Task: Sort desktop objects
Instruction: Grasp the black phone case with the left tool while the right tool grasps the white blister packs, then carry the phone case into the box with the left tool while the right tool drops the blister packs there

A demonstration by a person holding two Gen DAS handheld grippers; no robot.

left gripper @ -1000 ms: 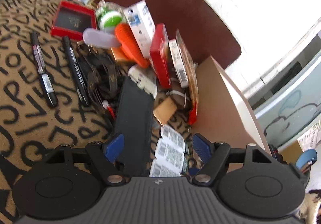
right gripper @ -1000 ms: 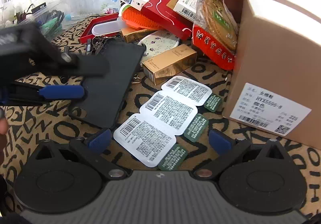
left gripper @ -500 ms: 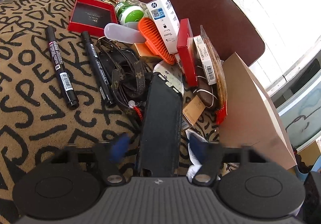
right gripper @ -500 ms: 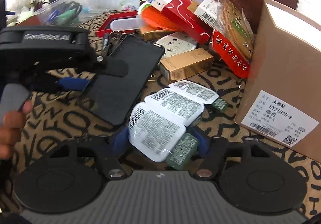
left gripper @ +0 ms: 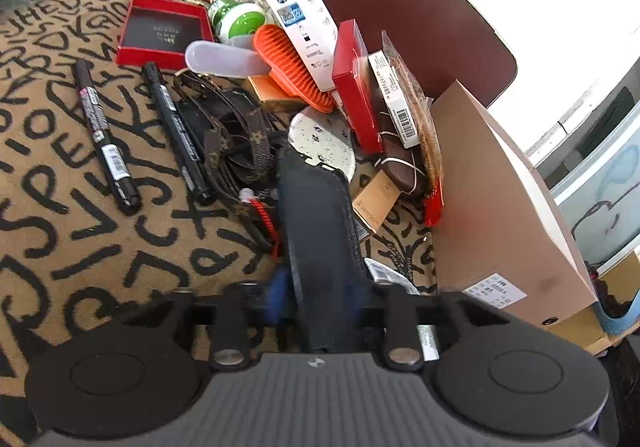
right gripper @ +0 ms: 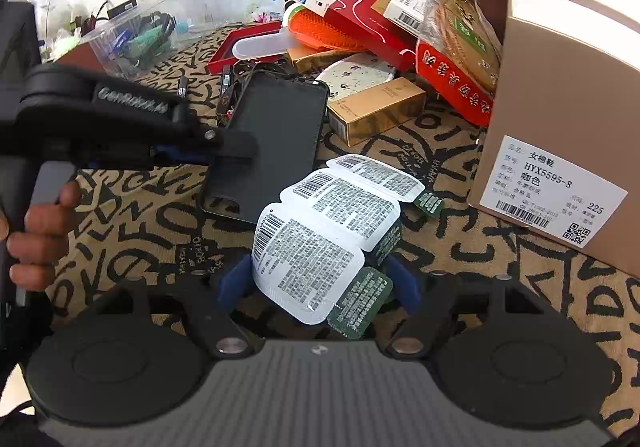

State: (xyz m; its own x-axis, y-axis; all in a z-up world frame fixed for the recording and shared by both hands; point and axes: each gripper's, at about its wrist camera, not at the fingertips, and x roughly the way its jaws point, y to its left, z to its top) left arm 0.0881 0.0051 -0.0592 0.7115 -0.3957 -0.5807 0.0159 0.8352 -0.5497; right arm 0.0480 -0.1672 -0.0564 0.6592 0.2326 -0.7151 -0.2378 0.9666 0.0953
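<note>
Cloth, cardboard, plastic and foil

The lettered tablecloth (left gripper: 80, 207) looks woven and matt; the shoebox (right gripper: 560, 95) is smooth matt cardboard with a paper label; the black phone case (right gripper: 276, 135) is matt; the blister strip (right gripper: 332, 223) has shiny printed foil; the translucent plastic scoop (left gripper: 224, 59) looks smooth.

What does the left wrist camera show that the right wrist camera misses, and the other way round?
Only the left wrist view shows the full length of two black markers and the green-and-white bottle. Only the right wrist view shows the strip of labelled packets between the right gripper fingers, and the hand holding the left gripper. Both show the black phone case and the orange brush.
</note>
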